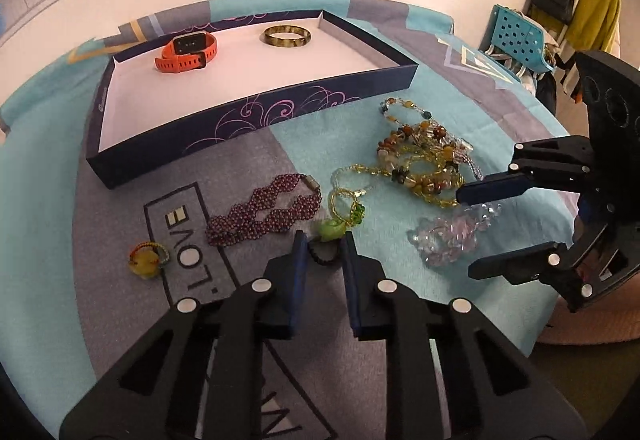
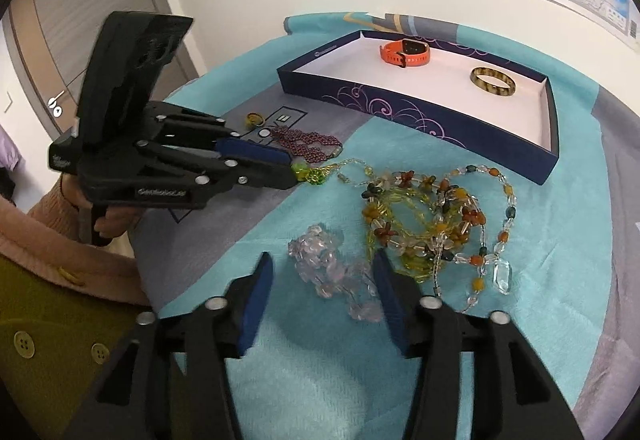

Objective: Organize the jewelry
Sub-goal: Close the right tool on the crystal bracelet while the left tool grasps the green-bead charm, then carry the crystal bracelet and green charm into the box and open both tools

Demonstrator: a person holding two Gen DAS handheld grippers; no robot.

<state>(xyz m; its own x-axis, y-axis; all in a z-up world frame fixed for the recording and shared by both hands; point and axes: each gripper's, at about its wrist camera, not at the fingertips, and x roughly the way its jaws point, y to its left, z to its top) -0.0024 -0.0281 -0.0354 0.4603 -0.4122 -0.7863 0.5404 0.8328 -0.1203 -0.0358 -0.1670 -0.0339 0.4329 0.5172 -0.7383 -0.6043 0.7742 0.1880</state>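
Necklaces [image 2: 436, 216] crowd right gripper [image 2: 324, 264] beside tray [image 2: 420, 116].

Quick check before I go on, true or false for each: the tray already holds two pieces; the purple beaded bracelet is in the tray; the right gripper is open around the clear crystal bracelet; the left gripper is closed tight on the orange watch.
1. The tray holds two pieces: true, the orange watch and the amber bangle.
2. The purple beaded bracelet is in the tray: false, it lies on the cloth in front of it.
3. The right gripper is open around the clear crystal bracelet: true.
4. The left gripper is closed on the watch: false, it is open by the green pendant.
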